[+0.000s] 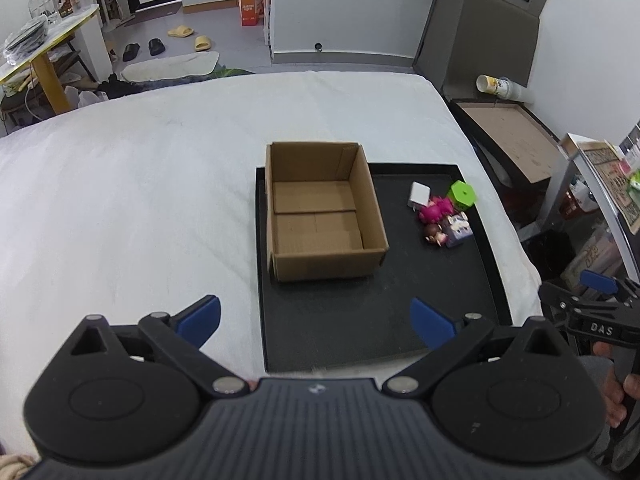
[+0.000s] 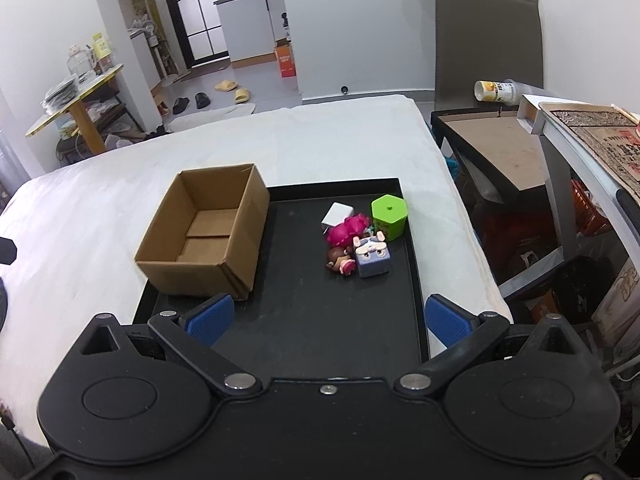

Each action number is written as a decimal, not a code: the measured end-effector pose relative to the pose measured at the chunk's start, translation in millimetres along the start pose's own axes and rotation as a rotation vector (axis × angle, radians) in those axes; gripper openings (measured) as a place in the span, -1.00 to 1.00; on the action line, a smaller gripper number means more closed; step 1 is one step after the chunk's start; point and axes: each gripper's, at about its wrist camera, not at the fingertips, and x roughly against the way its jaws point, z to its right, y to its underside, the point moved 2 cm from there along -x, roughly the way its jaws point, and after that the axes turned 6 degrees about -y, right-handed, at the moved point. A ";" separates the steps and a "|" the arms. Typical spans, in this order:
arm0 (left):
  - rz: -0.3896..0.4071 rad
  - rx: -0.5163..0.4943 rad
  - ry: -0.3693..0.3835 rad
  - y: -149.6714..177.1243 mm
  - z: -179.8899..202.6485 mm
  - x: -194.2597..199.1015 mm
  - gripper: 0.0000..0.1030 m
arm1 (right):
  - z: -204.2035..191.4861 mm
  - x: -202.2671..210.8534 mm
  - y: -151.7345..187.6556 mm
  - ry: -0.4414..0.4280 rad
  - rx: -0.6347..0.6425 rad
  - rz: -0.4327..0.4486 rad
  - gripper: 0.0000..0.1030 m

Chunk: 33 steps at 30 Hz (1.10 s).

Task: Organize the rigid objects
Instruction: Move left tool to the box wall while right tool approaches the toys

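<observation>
An open, empty cardboard box (image 1: 320,216) (image 2: 208,240) stands on the left part of a black tray (image 1: 400,312) (image 2: 312,320) on a white bed. Right of the box lies a cluster of small things: a white charger block (image 2: 337,216), a green hexagonal container (image 2: 389,212), a pink figure (image 2: 347,230), a brown-haired doll (image 2: 340,261) and a lilac cube with a face (image 2: 373,258). My left gripper (image 1: 316,320) is open and empty above the tray's near edge. My right gripper (image 2: 328,320) is open and empty, near side of the cluster.
The white bed (image 1: 140,200) spreads to the left and far side. A dark side table with a cardboard sheet (image 2: 504,140) and a tipped cup (image 2: 496,91) stands to the right, with a shelf (image 2: 592,148) beside it.
</observation>
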 end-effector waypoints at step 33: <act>-0.071 0.118 -0.013 -34.7 -42.3 -160.0 0.49 | 38.2 -96.0 0.2 0.067 -0.096 -0.073 0.72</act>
